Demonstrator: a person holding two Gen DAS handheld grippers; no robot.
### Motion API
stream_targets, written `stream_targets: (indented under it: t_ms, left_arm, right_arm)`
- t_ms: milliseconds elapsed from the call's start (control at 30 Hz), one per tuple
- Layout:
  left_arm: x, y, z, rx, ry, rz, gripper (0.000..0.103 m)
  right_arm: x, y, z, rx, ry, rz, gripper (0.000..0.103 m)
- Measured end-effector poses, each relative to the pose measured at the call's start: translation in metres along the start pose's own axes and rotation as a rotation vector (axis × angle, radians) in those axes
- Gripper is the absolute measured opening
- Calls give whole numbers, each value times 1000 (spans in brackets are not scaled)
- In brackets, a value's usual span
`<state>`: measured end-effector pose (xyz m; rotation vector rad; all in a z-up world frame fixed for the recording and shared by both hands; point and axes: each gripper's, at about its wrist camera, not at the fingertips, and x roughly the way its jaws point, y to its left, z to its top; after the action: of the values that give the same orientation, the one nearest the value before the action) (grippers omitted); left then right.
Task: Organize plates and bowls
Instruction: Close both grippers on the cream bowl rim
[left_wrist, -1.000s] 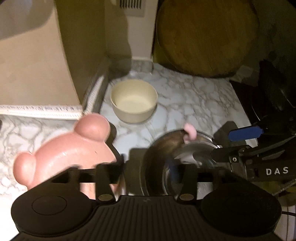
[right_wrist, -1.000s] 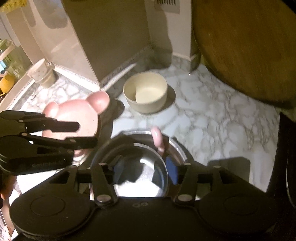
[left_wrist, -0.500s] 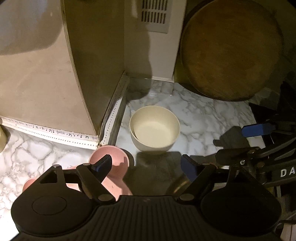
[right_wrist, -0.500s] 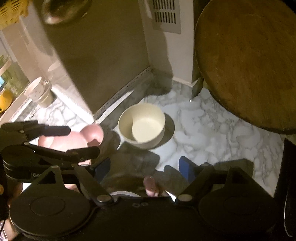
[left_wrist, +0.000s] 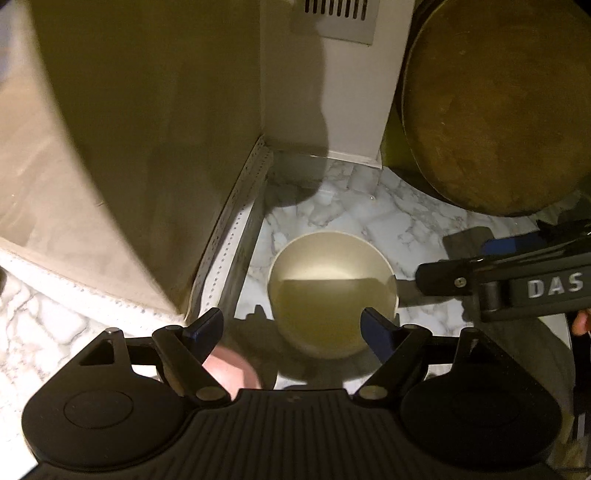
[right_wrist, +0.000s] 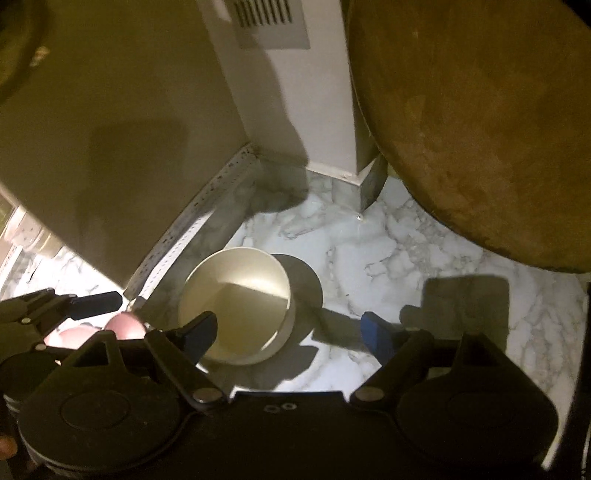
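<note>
**Both sets of jaws spread wide around a cream bowl**

On the white marble-patterned worktop (left_wrist: 399, 229) a round, straight-walled cream bowl (left_wrist: 332, 291) stands upright and empty, close to the foot of a tall beige panel (left_wrist: 147, 147) that rises at its 10 o'clock. At the far left of the right wrist view, a pink rounded dish with ear-like knobs (right_wrist: 123, 326) shows only in part, at the cream bowl's 8 o'clock, behind the left gripper (right_wrist: 92, 301).

Seen from the left wrist, the left gripper (left_wrist: 291, 325) has its jaws wide apart, and they have just been opening; the near wall of the cream bowl lies between the two blue pads, with nothing gripped. Whether a pad touches the rim cannot be told.

Farther right, the right gripper (right_wrist: 288, 328) also has widely spread jaws that have just been opening. Its left finger overlaps the bowl's near edge, while its right finger stands over bare marble; it holds nothing.

At 1 o'clock from the bowl, a large round brown wooden board (right_wrist: 480, 129) leans upright against the wall.
</note>
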<state>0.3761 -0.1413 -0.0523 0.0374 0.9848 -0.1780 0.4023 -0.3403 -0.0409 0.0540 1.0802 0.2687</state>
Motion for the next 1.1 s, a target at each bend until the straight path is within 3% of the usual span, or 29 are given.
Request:
stream_targets:
  t_ms: [233, 400, 500, 667, 733, 933, 1100]
  left_arm:
    - [27, -9, 7, 6, 20, 18, 81]
    - [44, -9, 10, -5, 38, 26, 80]
    - [53, -8, 10, -18, 55, 28, 67]
    - [62, -4, 8, -39, 66, 40, 52]
    - [64, -2, 8, -50, 72, 43, 41]
    - [70, 1, 9, -74, 88, 40, 22]
    - [70, 0, 8, -60, 93, 55, 10]
  right_arm:
    - [37, 1, 7, 27, 53, 1, 72]
    - [54, -1, 8, 26, 73, 2, 58]
    - [61, -2, 7, 24, 87, 5, 47]
    - [65, -2, 7, 16, 90, 6, 33]
    - [66, -2, 6, 14, 95, 6, 27]
    - [69, -2, 4, 19, 103, 8, 11]
    - [64, 1, 2, 4, 89, -19, 8]
